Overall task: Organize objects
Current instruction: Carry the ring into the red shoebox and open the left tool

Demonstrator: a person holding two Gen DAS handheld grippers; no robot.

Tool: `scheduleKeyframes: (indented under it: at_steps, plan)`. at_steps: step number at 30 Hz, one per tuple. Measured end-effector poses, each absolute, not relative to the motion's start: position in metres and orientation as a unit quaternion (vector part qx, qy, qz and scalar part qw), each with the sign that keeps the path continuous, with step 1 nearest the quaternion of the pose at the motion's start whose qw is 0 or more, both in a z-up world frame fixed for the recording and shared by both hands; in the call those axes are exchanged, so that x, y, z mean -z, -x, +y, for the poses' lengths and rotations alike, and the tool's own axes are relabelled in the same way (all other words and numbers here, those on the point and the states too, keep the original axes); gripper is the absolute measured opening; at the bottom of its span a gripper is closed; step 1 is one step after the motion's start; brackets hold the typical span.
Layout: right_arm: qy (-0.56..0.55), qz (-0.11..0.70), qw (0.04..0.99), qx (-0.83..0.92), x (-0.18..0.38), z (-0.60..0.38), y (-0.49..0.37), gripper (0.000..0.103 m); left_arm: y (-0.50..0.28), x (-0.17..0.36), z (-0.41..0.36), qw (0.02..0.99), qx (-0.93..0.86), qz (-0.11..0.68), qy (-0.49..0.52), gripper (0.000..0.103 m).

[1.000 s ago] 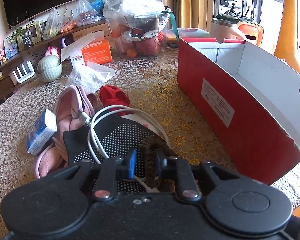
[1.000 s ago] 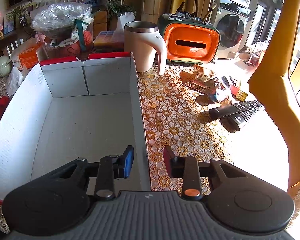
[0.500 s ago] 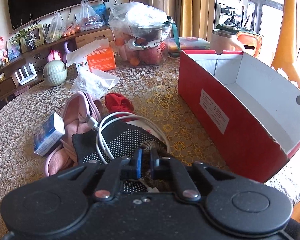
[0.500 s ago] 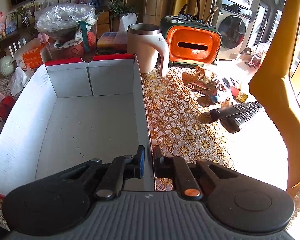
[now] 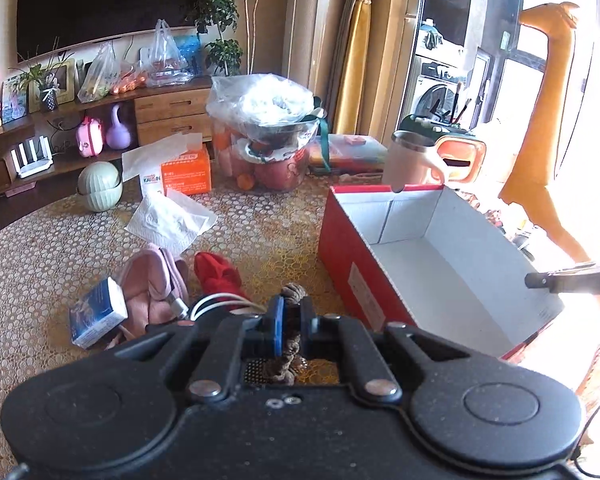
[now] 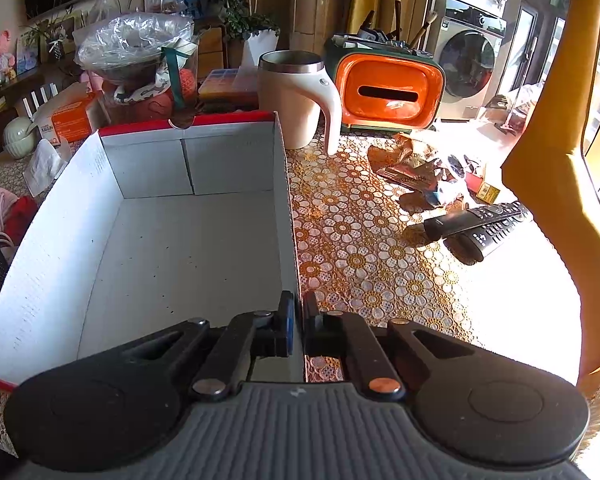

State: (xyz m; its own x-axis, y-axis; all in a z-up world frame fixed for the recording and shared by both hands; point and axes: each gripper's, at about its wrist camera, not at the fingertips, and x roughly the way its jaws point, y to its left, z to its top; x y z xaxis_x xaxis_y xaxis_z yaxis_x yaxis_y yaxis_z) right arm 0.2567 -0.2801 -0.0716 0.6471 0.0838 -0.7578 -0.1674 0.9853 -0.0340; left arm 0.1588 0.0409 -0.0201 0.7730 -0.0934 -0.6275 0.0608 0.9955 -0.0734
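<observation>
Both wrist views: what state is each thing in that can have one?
Red box: open, empty.
Left hand-held gripper: shut on the brown hair tie.
Right hand-held gripper: shut on the box's right wall.
Mug: upright, lidless.
Tissue box: open, a tissue sticking out.

Orange tissue box (image 5: 185, 172): "KAIGIN", perhaps. Snack packet (image 6: 410, 168): "ZHOUSHI".

A brown coiled hair tie (image 5: 290, 336) stands pinched upright above the table. At its 3 o'clock, a red cardboard box (image 5: 354, 256) with a white inside sits open and empty.
</observation>
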Motion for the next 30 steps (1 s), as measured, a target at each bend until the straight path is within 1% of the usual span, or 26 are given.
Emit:
scheduleKeyframes:
  at_steps: [9,14,21,30]
  plan:
    - [0.053,0.414,0.906,-0.071,0.071,-0.279,-0.255,0.005,-0.178,-0.013,-0.006,0.945,0.109,0.309,-0.004,0.006]
    - [0.051,0.414,0.906,-0.073,0.071,-0.279,-0.256,0.005,-0.194,-0.016,-0.039,0.939,0.146,0.31,-0.019,0.006]
    - [0.056,0.413,0.905,-0.078,0.073,-0.28,-0.256,0.005,-0.224,0.014,-0.082,0.915,0.184,0.357,-0.042,0.006]
    - [0.054,0.415,0.905,-0.083,0.073,-0.281,-0.257,0.005,-0.266,0.065,-0.104,0.879,0.198,0.43,-0.056,0.006]
